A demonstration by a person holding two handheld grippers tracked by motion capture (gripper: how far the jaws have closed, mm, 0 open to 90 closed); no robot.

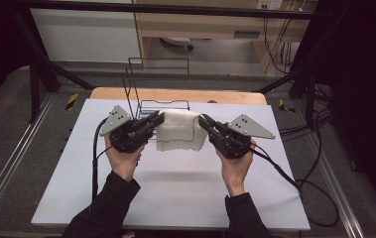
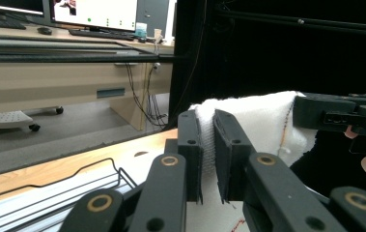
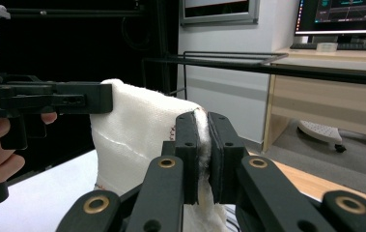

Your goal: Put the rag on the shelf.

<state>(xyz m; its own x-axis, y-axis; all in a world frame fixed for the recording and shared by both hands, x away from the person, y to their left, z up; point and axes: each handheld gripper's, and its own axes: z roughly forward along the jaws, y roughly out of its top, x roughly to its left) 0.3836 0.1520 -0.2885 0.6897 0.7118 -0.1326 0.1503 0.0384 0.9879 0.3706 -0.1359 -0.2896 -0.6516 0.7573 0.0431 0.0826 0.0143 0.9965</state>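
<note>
I had the left gripper [image 1: 156,119] and right gripper [image 1: 204,120] angled inward, forearms converging from below. Both sets of fingers [image 2: 190,145] were clenched on the white cloth's [image 1: 178,130] upper corners, holding it above the desk [image 1: 175,193].

white cloth [image 1: 178,130] is hiding most of the wire rack [image 1: 161,105] behind it; cloth's lower edge is running off frame bottom in the right gripper view; red stitching is staying too small to read

even overhead light, dark edges, soft shadows below the hands, slightly soft focus.
</note>
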